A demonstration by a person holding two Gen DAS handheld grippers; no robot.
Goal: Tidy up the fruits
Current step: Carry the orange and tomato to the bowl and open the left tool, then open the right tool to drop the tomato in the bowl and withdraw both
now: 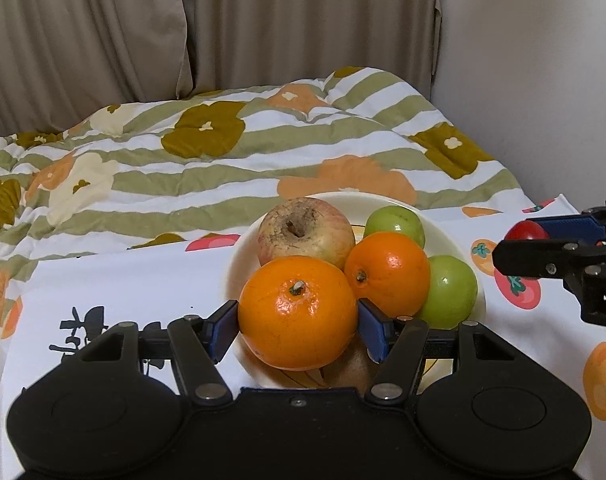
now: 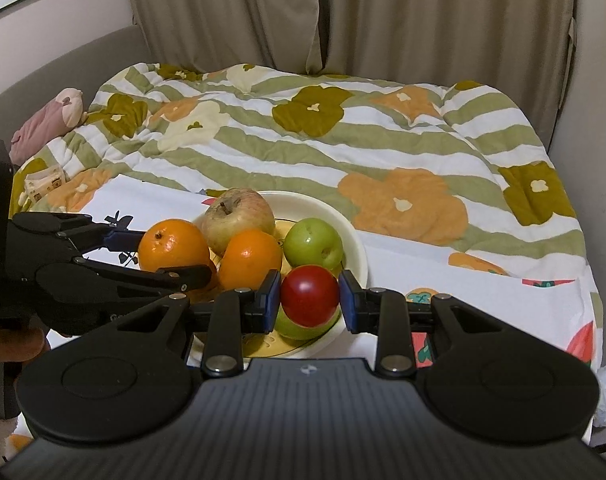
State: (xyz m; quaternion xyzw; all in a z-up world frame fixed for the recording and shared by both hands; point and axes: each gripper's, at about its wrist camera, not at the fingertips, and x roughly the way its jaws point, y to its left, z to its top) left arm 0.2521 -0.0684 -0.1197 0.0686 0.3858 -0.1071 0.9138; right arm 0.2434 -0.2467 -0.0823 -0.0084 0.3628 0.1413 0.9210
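Squeezing a big orange (image 1: 298, 314) between its blue pads, the left claw (image 1: 298, 328) hangs over the cream bowl (image 1: 239, 256). The right claw (image 2: 309, 302) pinches a red fruit (image 2: 309, 296) just above a green fruit (image 2: 313, 242) there. The bowl sits on a fruit-print cloth (image 1: 123, 288), by a flowery blanket (image 1: 223, 152) and beige curtains (image 1: 263, 20).

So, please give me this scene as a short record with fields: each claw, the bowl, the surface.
left claw: shut on large round orange
right claw: shut on small round red fruit
cream round bowl: holds a pale russet apple, a smaller orange, two round green fruits
surface: white cloth with printed fruits, beside a striped floral quilt
held fruits: both close to the bowl; contact with it cannot be told
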